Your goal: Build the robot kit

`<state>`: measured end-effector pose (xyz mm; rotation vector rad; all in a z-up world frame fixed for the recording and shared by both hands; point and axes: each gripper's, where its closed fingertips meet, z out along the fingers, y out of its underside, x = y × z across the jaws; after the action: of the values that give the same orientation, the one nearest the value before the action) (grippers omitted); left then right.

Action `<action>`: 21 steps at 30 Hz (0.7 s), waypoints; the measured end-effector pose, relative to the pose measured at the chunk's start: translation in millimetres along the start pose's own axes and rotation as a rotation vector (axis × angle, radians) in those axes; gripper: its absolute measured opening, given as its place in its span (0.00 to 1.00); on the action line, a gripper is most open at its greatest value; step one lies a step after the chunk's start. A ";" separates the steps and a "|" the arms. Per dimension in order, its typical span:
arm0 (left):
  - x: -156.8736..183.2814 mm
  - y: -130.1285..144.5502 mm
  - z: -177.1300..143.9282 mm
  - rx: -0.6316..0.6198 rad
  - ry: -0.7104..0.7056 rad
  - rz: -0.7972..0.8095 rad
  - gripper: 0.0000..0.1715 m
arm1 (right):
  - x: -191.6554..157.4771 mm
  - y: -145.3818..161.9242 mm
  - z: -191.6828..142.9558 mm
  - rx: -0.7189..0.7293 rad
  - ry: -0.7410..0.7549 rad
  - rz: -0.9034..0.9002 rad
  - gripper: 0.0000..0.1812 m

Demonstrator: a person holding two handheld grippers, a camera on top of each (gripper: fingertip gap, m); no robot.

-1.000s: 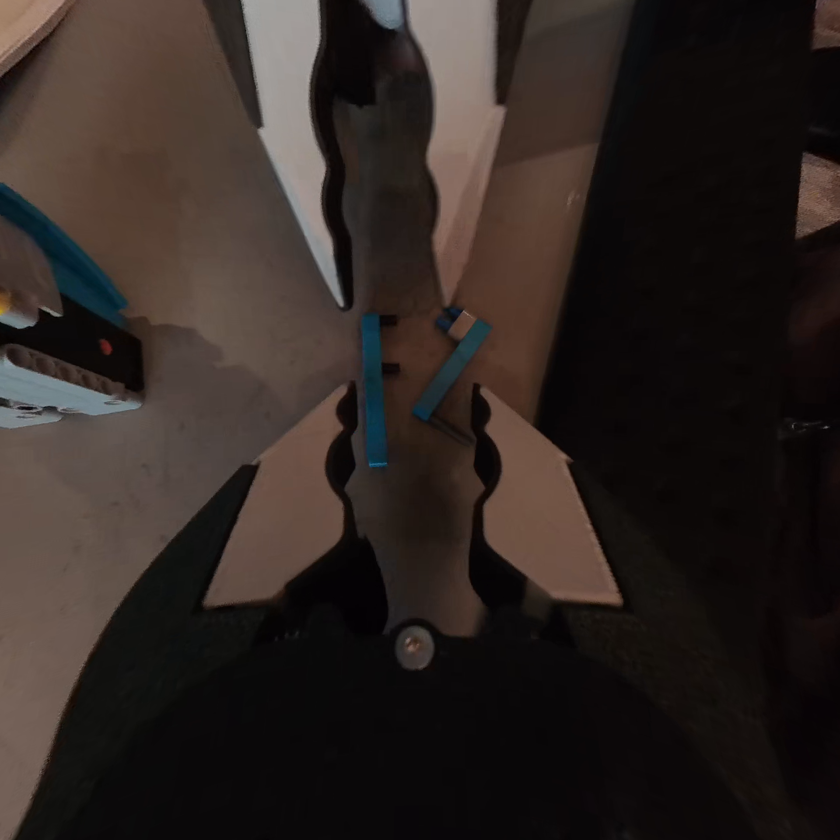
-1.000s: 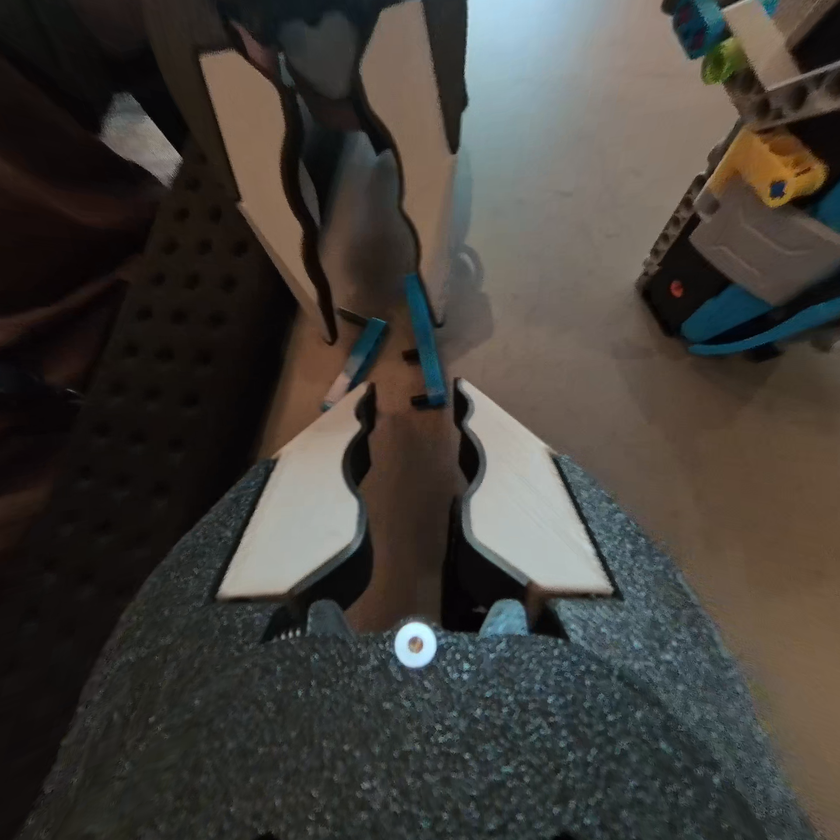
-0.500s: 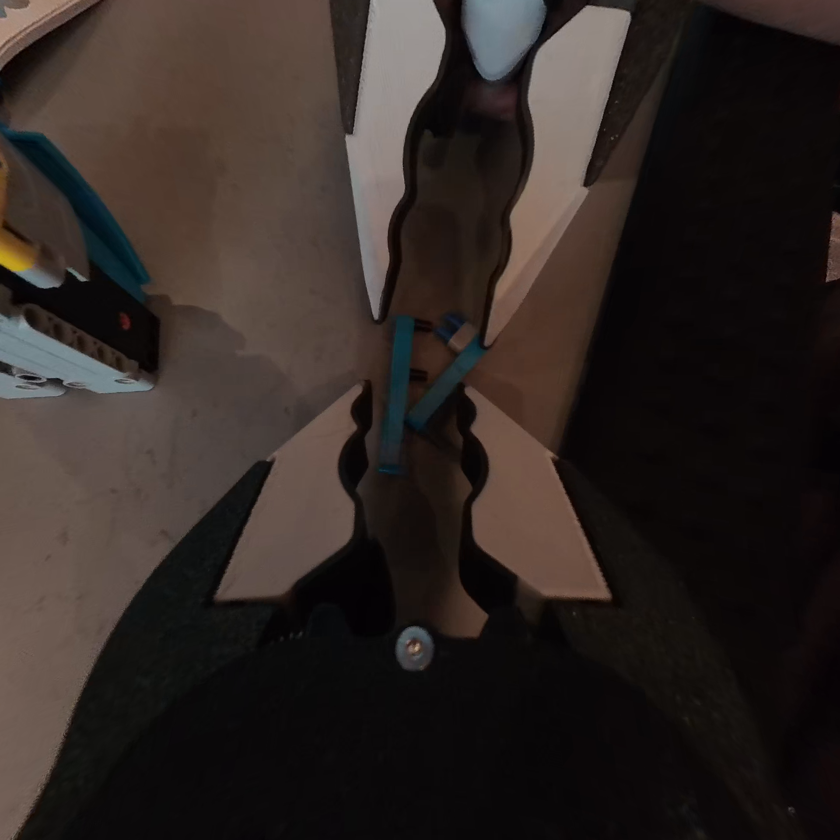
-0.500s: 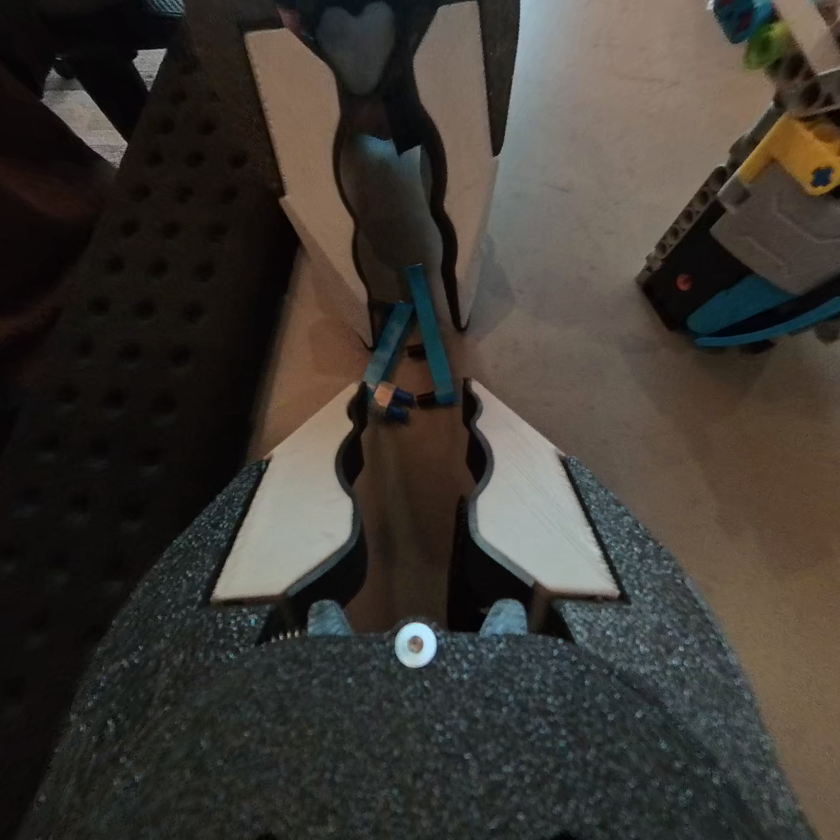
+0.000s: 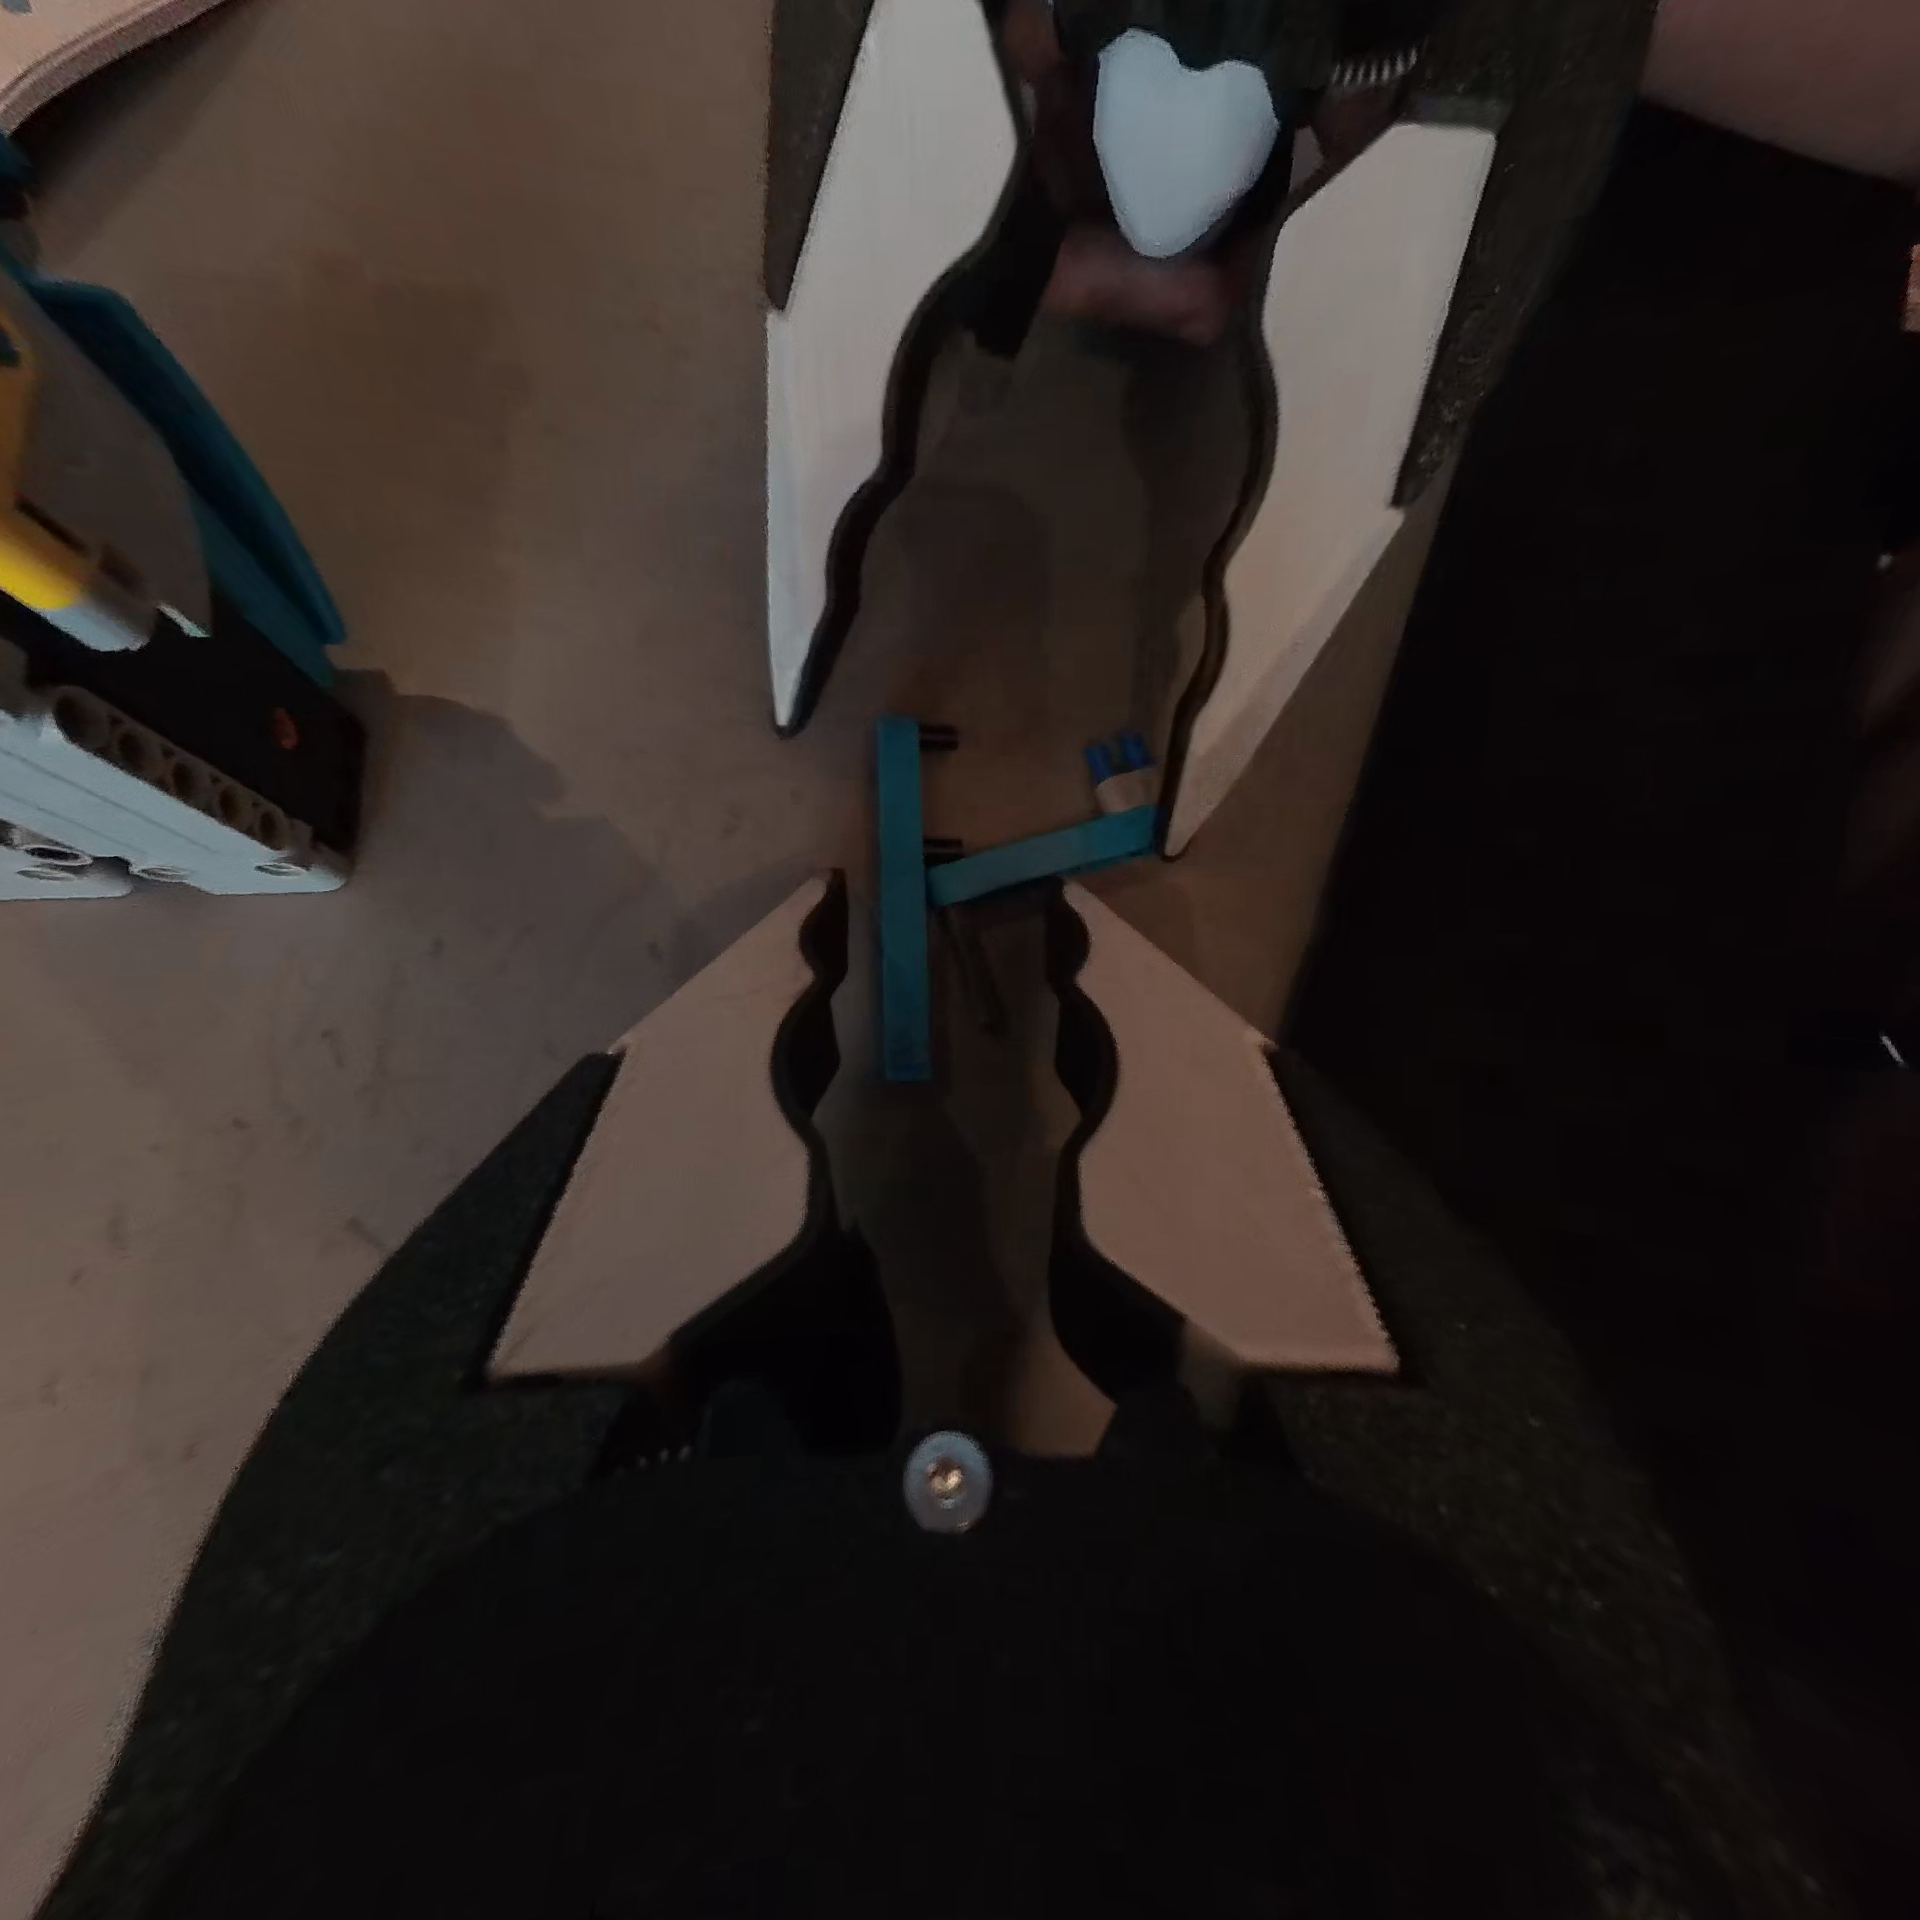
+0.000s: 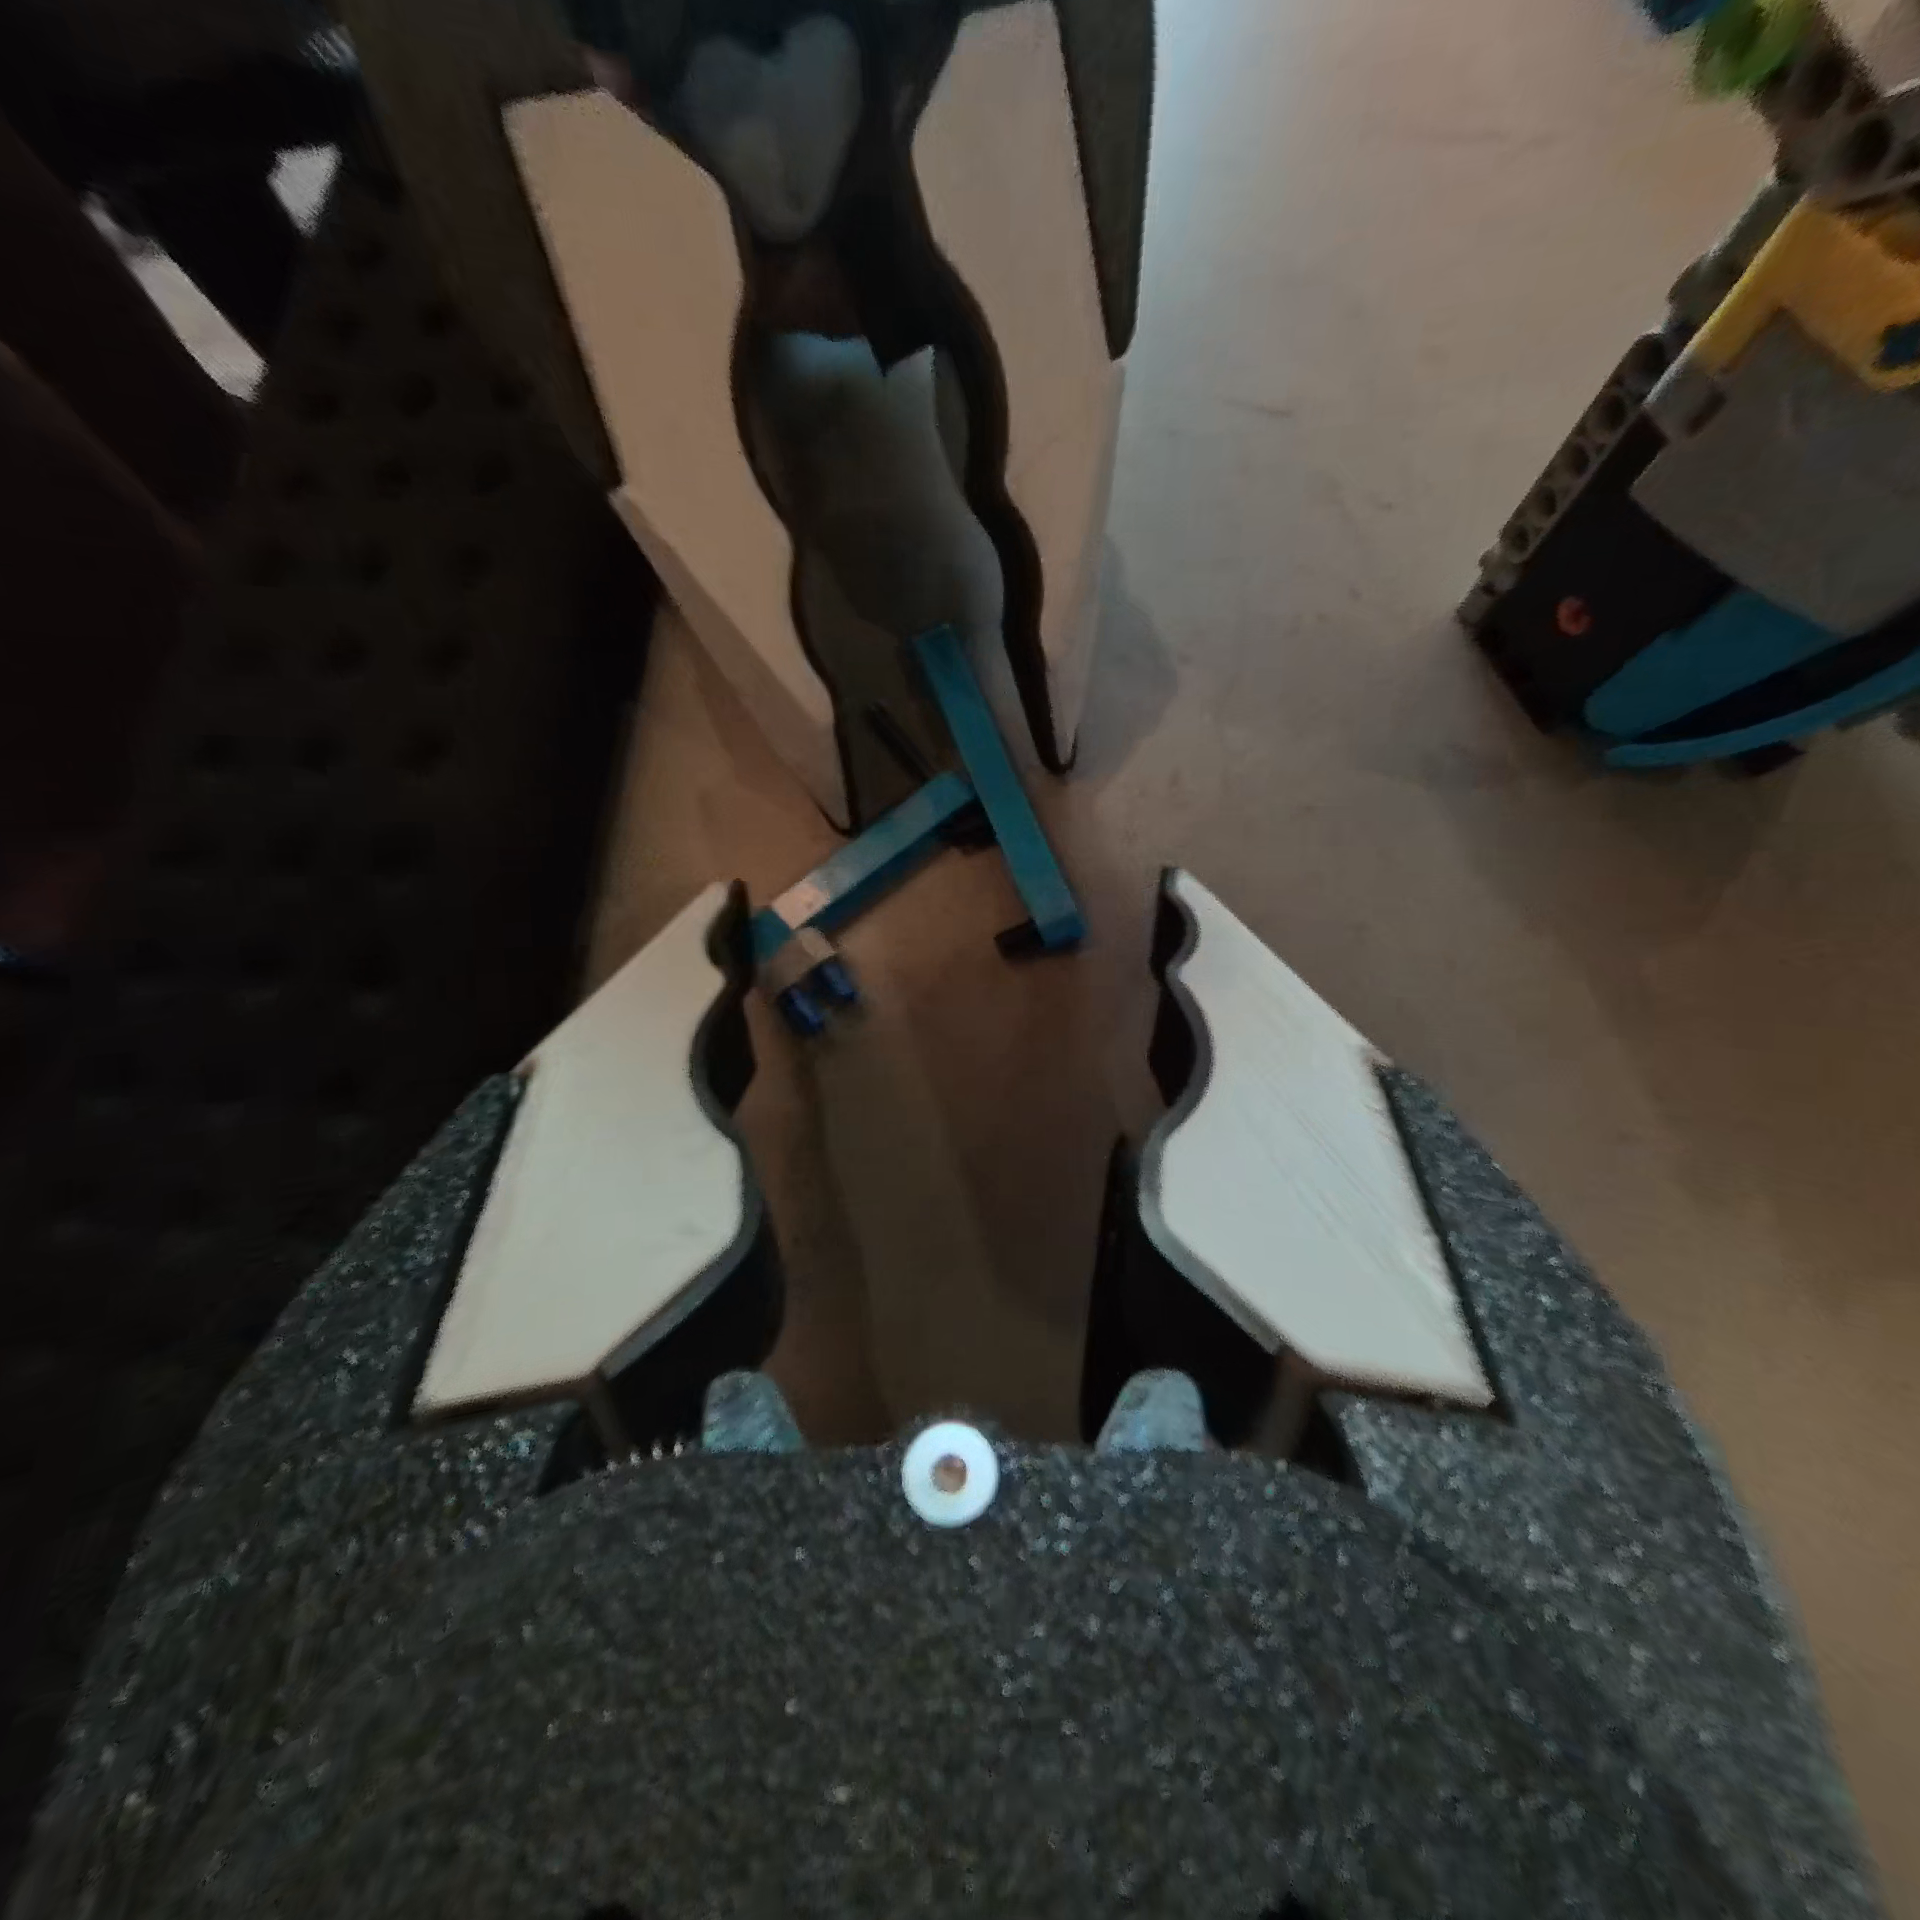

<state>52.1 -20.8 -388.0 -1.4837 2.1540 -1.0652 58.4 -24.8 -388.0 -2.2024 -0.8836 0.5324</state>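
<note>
Beams of teal plastic, two in number, lie on a tan tabletop (image 5: 416, 416) between two grippers that face each other tip to tip. The longer beam (image 5: 902, 904) is a slim straight bar with short black pegs projecting from one side. The shorter beam (image 5: 1039, 857) meets it at roughly a right angle, its near end against the longer bar's side; whether the two are joined cannot be told. At the shorter beam's far end sits a small pale connector with two dark blue pins (image 5: 1117, 764).

In the left wrist view, the left gripper (image 5: 951, 894) stands with jaws parted and grips nothing. The longer beam runs partway into the gap, close along the left finger's inner edge, while the shorter beam crosses just ahead of the fingertips. The right gripper (image 5: 987, 790), seen opposite, is also parted, with its fingertips bracketing the beams' far ends and one tip just beside the blue pins.

In the right wrist view, the right gripper (image 6: 951, 894) is wide apart and empty. The blue-pinned connector (image 6: 805, 961) lies just inside its left fingertip; the longer beam (image 6: 1003, 800) extends away into the left gripper's gap (image 6: 951, 774).

A toy vehicle of grey, black, yellow and teal bricks (image 6: 1714, 540) stands well apart at the side. A dark perforated panel (image 6: 343, 623) borders the tabletop.
</note>
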 end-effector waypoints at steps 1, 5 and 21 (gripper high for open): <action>0.1 -0.2 -0.2 0.001 0.006 -0.005 0.22 | 2.1 1.1 -0.5 -0.009 0.019 -0.017 0.41; 0.7 -0.5 -0.5 0.005 0.027 -0.015 0.22 | 7.4 5.4 -6.7 -0.006 -0.005 0.011 0.32; -3.6 -1.4 1.0 -0.009 0.061 0.025 0.16 | 11.3 2.6 -1.7 0.022 -0.036 -0.104 0.19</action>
<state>55.1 -18.2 -388.2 -1.4426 2.2149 -1.1076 68.3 -18.8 -390.0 -2.1195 -1.0008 0.5308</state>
